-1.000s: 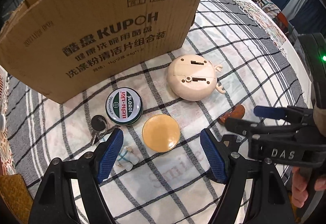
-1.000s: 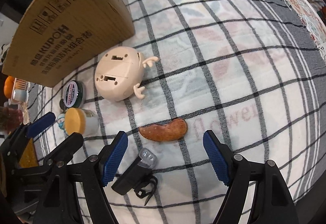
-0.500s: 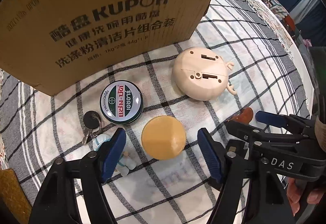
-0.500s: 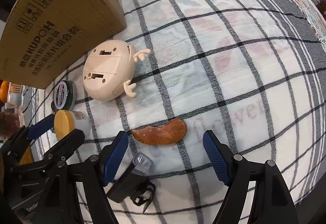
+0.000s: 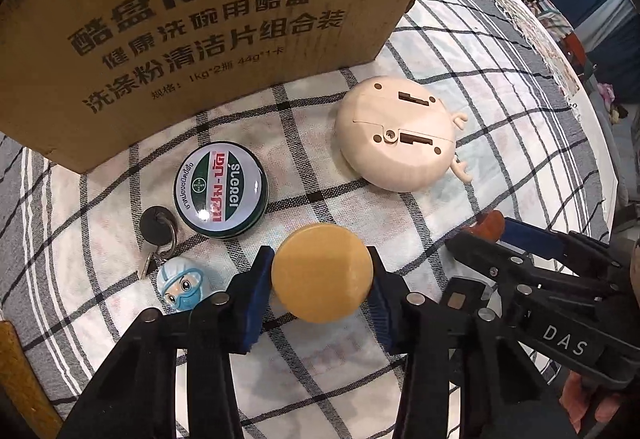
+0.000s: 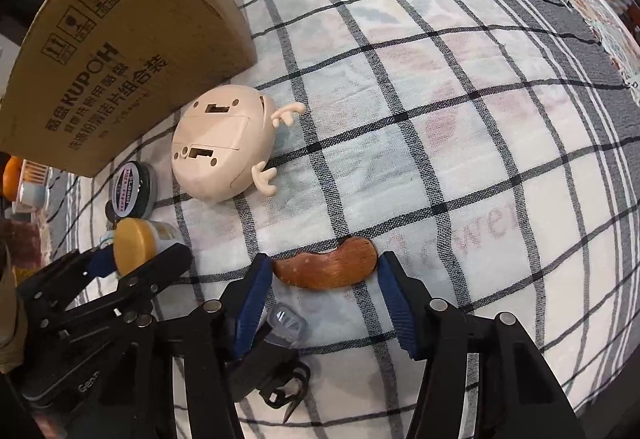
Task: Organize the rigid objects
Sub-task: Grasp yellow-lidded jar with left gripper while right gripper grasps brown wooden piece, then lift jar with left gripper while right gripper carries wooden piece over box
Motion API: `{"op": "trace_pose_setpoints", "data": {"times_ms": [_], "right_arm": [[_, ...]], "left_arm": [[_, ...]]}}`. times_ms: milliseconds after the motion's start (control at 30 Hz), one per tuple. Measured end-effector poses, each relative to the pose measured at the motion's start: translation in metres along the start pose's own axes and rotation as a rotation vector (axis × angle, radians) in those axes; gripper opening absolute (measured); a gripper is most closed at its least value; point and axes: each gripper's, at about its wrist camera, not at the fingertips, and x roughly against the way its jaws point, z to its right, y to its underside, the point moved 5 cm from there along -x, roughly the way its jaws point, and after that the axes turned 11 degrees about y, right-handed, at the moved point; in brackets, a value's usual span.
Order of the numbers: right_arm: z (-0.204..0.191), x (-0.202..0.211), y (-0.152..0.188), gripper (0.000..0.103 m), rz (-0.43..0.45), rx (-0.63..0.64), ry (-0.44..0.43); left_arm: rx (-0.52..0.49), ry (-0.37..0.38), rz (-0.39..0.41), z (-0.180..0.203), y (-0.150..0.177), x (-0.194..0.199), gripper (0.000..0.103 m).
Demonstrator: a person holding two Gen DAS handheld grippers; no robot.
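**Both grippers close in on small items beside the box**

The yellow-lidded jar (image 5: 323, 272) stands on the checked cloth (image 6: 460, 143) that covers the surface, in front of the cardboard box (image 5: 192, 23). The left gripper (image 5: 320, 289) points steeply down over it; its blue fingers (image 5: 256, 295) have just been closing and now pinch the lid's rim from both sides. The brown wooden comb (image 6: 326, 265) lies flat on the cloth, to the right of the jar. The right gripper (image 6: 324, 295) straddles it, and its fingers (image 6: 394, 295) have just been closing too; they sit at the comb's two ends, though whether they press on it cannot be told.

Just beyond the jar lies the round green balm tin (image 5: 221, 189), with a black key fob (image 5: 157, 226) and a small masked figurine (image 5: 182, 285) to its left. A beige round toy (image 5: 396, 139) lies bottom-up nearer the box's corner. A black clip light (image 6: 276, 351) lies under the right gripper's left finger, near the comb
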Motion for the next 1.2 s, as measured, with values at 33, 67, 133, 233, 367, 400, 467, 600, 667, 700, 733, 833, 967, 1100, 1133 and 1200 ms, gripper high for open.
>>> {"op": "trace_pose_setpoints", "data": {"times_ms": [33,67,133,233,367,400,467,600,667,700,733,833,967,1100,1133,1200], "right_arm": [[0.0,0.0,0.002,0.055,0.002,0.0,-0.002],[0.0,0.001,0.004,0.054,0.003,-0.001,-0.003],[0.006,0.01,0.005,0.038,0.014,-0.002,-0.004],[0.007,0.011,0.007,0.035,0.005,0.007,-0.022],[0.009,0.011,0.006,0.042,-0.01,0.003,-0.022],[0.01,0.01,0.006,0.049,-0.022,0.0,-0.023],[0.009,0.007,0.003,0.055,-0.026,0.003,-0.036],[-0.002,0.007,0.003,0.06,-0.013,0.058,-0.025],[-0.006,0.006,0.002,0.061,-0.009,0.068,-0.012],[-0.008,0.005,0.001,0.061,-0.006,0.076,-0.008],[-0.009,0.005,0.0,0.061,-0.004,0.08,-0.003],[-0.013,0.003,-0.003,0.061,0.003,0.093,0.019],[-0.023,0.002,-0.002,0.06,0.033,0.137,0.071],[-0.033,-0.001,0.001,0.058,0.053,0.144,0.096],[-0.032,-0.001,0.0,0.058,0.052,0.142,0.089],[-0.027,0.001,0.002,0.058,0.05,0.133,0.074]], "left_arm": [[-0.001,0.001,0.001,0.0,0.0,0.0,0.043],[-0.003,-0.001,0.004,0.001,0.001,0.0,0.043],[-0.003,-0.005,0.009,0.002,0.001,0.002,0.042],[-0.002,-0.003,0.01,0.003,0.001,0.002,0.042],[0.008,-0.005,0.009,0.002,0.002,0.001,0.042],[0.007,-0.005,0.008,0.002,0.002,0.002,0.042],[0.008,-0.01,0.01,0.001,0.003,0.003,0.042],[0.018,-0.015,0.009,-0.006,0.006,0.006,0.042],[0.025,-0.013,0.01,-0.008,0.007,0.008,0.042],[0.029,-0.013,0.01,-0.009,0.007,0.008,0.042],[0.034,-0.012,0.01,-0.01,0.007,0.008,0.042],[0.045,-0.005,0.011,-0.012,0.006,0.008,0.042],[0.046,-0.006,0.012,-0.013,0.006,0.008,0.042],[0.049,-0.015,0.014,-0.012,0.007,0.008,0.042],[0.047,-0.016,0.014,-0.012,0.007,0.008,0.042],[0.043,-0.019,0.018,-0.01,0.008,0.01,0.042]]}}
